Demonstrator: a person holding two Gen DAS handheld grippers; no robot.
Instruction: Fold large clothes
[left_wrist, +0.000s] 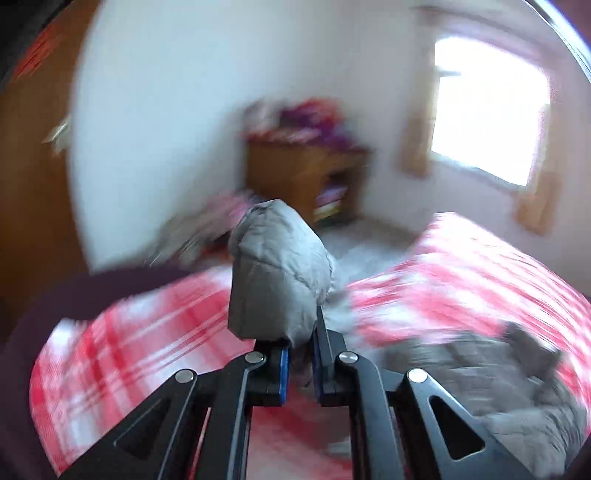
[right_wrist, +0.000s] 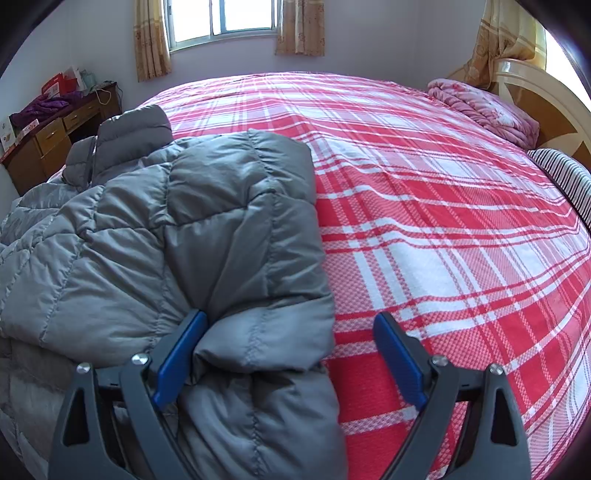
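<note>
A grey quilted puffer jacket (right_wrist: 184, 221) lies on the left part of a bed with a red and white plaid sheet (right_wrist: 424, 184). In the left wrist view, which is blurred, my left gripper (left_wrist: 301, 339) is shut on a fold of the jacket (left_wrist: 277, 266), and the fold stands up above the fingers. The remainder of the jacket (left_wrist: 498, 369) lies low at the right on the sheet (left_wrist: 129, 350). My right gripper (right_wrist: 291, 321) is open over the jacket's near right edge. Its left finger (right_wrist: 181, 350) rests against the padding, while the right finger (right_wrist: 399, 358) is over bare sheet.
A wooden desk (right_wrist: 48, 136) with purple cloth and boxes stands beyond the bed's left side, also the desk (left_wrist: 306, 173). A curtained window (right_wrist: 225, 18) is in the far wall. A pink quilt (right_wrist: 484, 107), a striped pillow (right_wrist: 565, 177) and the headboard (right_wrist: 535, 96) are at the right.
</note>
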